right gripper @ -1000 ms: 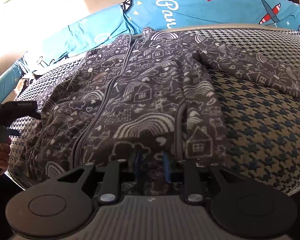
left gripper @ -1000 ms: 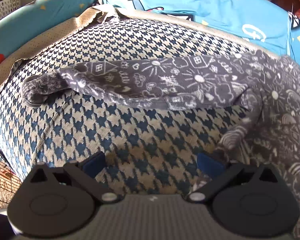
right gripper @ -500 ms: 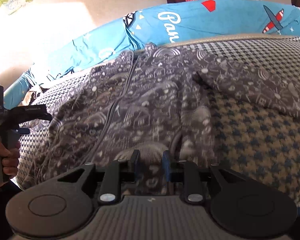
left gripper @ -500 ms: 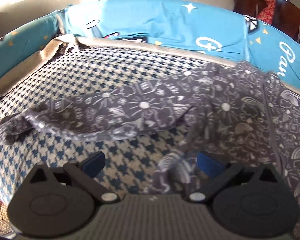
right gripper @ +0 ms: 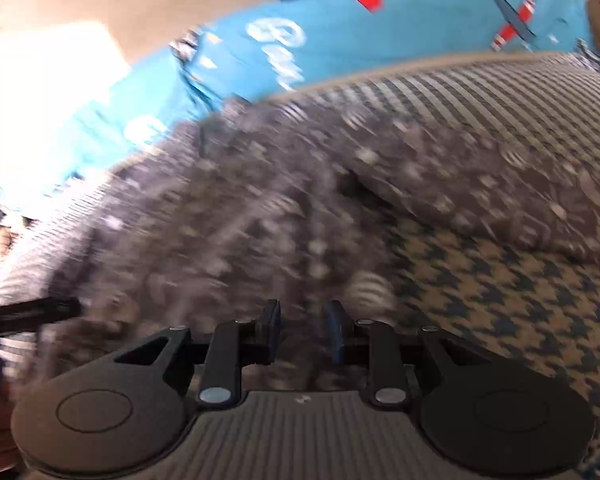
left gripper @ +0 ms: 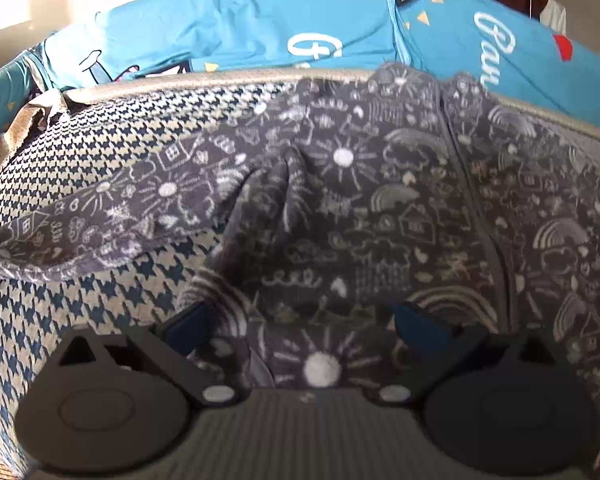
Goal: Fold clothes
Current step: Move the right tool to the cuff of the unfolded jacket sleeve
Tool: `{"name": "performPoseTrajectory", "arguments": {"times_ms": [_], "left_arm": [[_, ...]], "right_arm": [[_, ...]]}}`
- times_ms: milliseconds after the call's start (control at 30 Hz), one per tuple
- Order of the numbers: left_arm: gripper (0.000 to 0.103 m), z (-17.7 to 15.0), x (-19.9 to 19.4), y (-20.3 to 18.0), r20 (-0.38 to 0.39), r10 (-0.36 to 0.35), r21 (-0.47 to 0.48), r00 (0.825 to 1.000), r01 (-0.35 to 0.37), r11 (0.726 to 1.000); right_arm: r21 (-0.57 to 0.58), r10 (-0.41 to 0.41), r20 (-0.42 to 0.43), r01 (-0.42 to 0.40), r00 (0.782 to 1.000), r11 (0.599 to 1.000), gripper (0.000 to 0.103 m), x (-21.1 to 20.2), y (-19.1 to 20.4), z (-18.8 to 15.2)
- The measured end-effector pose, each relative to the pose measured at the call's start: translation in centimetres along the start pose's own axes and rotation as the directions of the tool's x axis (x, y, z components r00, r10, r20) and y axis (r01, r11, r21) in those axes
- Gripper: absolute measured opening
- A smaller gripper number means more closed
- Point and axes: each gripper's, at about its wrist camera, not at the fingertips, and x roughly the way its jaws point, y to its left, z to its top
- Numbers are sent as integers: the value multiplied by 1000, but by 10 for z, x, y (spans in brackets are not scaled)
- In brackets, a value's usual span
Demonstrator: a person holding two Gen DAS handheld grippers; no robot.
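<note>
A dark grey zip jacket (left gripper: 380, 200) with white doodle print lies front up on a houndstooth cushion (left gripper: 100, 140). One sleeve (left gripper: 120, 208) stretches out to the left. My left gripper (left gripper: 304, 328) stands wide open over the jacket's near hem, and cloth lies between its blue pads (left gripper: 188, 328) without being pressed. The right wrist view is blurred by motion. There my right gripper (right gripper: 304, 330) is shut on a bunch of the jacket (right gripper: 260, 200) at the hem. The other sleeve (right gripper: 480, 200) lies out to the right. A black finger of the left gripper (right gripper: 28, 312) shows at the left edge.
A bright blue printed bedsheet (left gripper: 260, 28) runs behind the cushion, also seen in the right view (right gripper: 360, 32). The cushion's beige piped edge (left gripper: 180, 84) curves along the back. Bare houndstooth fabric (right gripper: 500, 300) shows at front right. Dark furniture stands far behind.
My left gripper swung right from the outstretched sleeve to the jacket's body and hem, staying open. The right gripper kept its hold on the hem and moved, blurring its view.
</note>
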Motion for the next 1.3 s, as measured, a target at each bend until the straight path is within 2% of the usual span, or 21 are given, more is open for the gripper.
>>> {"name": "performPoseTrajectory", "arguments": {"times_ms": [67,400,600,633,700,867,1000,1133,1300], "left_arm": [[103,-4,7,-2,-21,7,14,1000,-7,1000],[103,-10,6,-3,3,13,38,1000,-13,999],[103,-12,6,-4,10,15,44,1000,-15,999],[103,-12,6,-4,11,16,45,1000,-16,999],[103,-12,6,-4,12,18,47,1000,-19,999],[103,-12,5,-5,12,26,42,1000,-26,999],[103,-12,5,-6,13,31,40,999,-32,999],[103,-12,5,-6,12,32,40,999,-33,999],[103,-12,5,-6,11,35,39,999,-35,999]], "right_arm": [[28,-8,-1,8,1000,1000,24,1,-5,-2],[45,-36,28,35,999,998,24,-4,-13,-4],[114,-43,82,34,996,993,25,-22,-28,-5],[126,-67,93,55,993,990,29,-26,-32,-5],[150,-120,114,102,986,983,29,-34,-41,-6],[294,-178,139,131,974,947,29,-55,-76,-10],[374,-255,157,181,954,909,29,-72,-97,-15],[466,-314,170,204,934,861,30,-91,-121,-23],[576,-350,167,197,922,793,30,-106,-151,-32]]}}
